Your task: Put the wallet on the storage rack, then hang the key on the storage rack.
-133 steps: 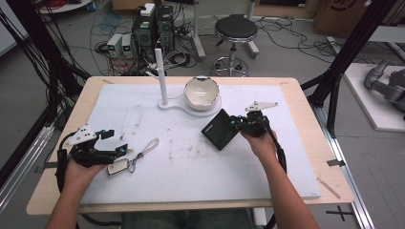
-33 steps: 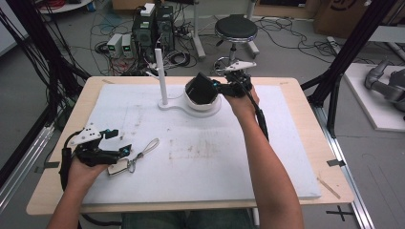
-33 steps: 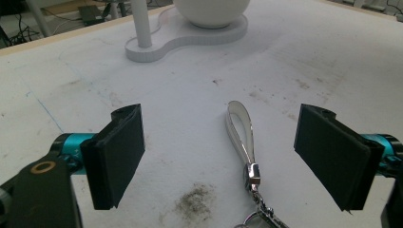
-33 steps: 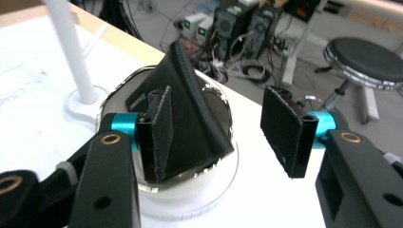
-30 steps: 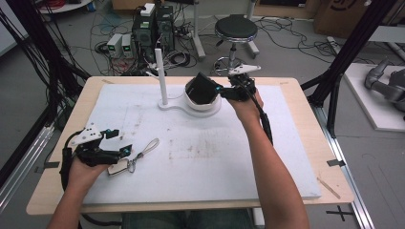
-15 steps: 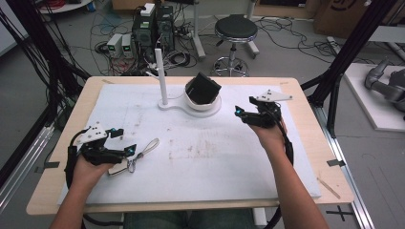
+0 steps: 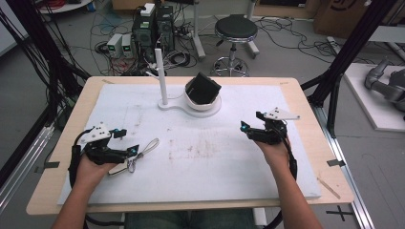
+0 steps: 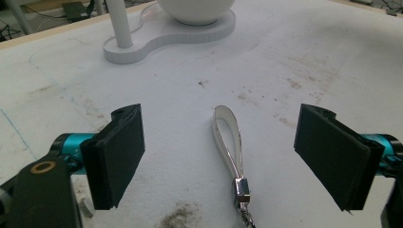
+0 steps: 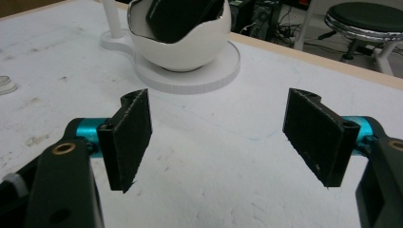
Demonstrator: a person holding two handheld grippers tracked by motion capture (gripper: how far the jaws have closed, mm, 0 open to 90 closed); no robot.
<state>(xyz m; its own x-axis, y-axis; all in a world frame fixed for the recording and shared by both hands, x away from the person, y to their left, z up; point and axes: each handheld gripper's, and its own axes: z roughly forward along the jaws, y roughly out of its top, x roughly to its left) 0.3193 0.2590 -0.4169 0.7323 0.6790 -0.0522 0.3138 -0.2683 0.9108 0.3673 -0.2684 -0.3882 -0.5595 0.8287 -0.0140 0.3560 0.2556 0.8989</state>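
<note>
We see the black box resting in the white bowl near the table's far edge; the left gripper and right gripper both gape wide, empty.

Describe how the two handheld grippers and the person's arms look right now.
Both the left gripper and right gripper are black, with flat black padded jaws on teal mounts and a grey three-cornered plate on top. Black cables trail back along bare, sleeveless forearms.
</note>
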